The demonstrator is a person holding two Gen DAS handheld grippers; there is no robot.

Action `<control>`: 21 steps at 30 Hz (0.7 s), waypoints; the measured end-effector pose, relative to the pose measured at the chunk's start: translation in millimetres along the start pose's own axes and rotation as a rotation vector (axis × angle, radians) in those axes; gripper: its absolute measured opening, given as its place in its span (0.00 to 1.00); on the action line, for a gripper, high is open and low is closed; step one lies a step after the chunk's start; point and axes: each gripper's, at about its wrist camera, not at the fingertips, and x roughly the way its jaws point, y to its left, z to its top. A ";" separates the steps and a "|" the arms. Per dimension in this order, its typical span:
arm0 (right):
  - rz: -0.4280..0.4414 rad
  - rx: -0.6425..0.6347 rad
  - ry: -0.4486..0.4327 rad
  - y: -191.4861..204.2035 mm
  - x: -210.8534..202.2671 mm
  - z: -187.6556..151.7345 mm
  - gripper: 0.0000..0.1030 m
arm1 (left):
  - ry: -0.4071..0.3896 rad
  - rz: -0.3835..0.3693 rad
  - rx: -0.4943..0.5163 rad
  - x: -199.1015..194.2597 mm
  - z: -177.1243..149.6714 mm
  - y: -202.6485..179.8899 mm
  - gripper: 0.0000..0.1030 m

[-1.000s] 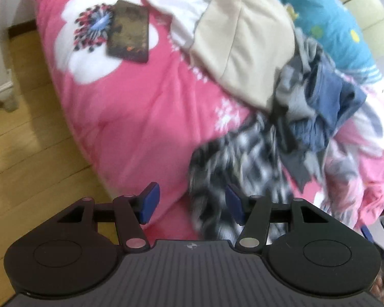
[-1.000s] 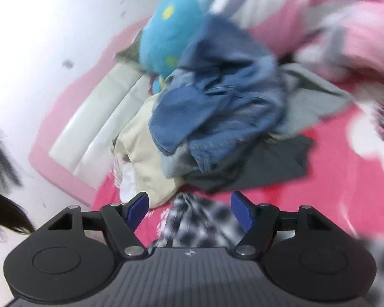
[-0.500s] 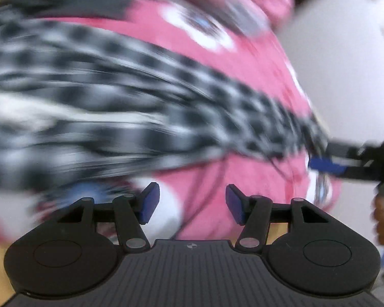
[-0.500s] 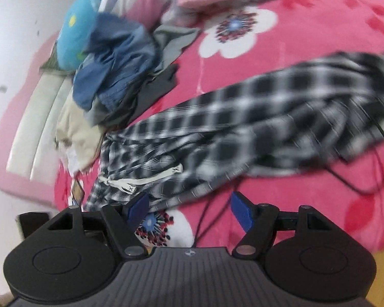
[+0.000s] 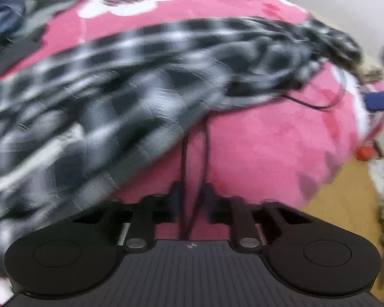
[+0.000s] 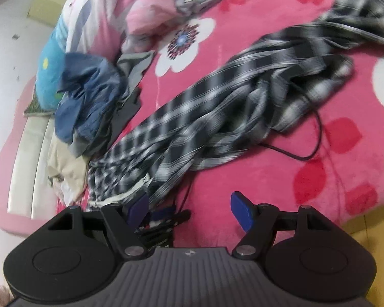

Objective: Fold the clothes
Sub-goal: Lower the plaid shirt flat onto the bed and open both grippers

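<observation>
Plaid garment point(image 5: 140, 81) sprawls across the pink blanket point(image 5: 268, 140), blurred in the left wrist view, stretching from the lower left of the frame up to the upper right. Down at the bottom centre, the left gripper point(image 5: 192, 192) has its jaws closing to a narrow slit, and two strands of black cord point(image 5: 183, 158) run straight up between the pads and disappear under the plaid cloth. Further right, the cord loops out over bare blanket, and the wooden floor point(image 5: 345, 204) shows at the lower right. Over to the right wrist view: the right gripper point(image 6: 189, 199) stands wide, nothing between its blue pads, only blanket beyond them. Its left finger sits just beside the garment's waistband end, where a pale drawstring point(image 6: 130, 192) hangs out. From there the plaid cloth runs diagonally to the upper right of the frame, rumpled and twisted. The cord curls out from beneath it at centre right. A white flower print point(image 6: 184, 46) sits on the blanket above the garment. At the left, a heap of other clothes: denim point(image 6: 89, 97) on top, beige fabric point(image 6: 64, 168) below it, and a blue pillow point(image 6: 48, 71) touching the denim's upper left edge.
</observation>
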 end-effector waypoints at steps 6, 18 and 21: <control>-0.008 0.004 -0.031 -12.7 -10.1 3.7 0.71 | 0.118 -0.378 0.186 -2.3 -32.2 -77.9 0.05; -0.076 -0.010 -0.043 -35.5 -31.1 0.3 0.71 | 0.425 -0.840 0.350 -14.5 -132.5 -208.7 0.09; -0.100 -0.016 -0.044 -36.2 -27.9 -3.8 0.71 | 0.428 -0.696 0.216 -4.6 -121.6 -172.3 0.34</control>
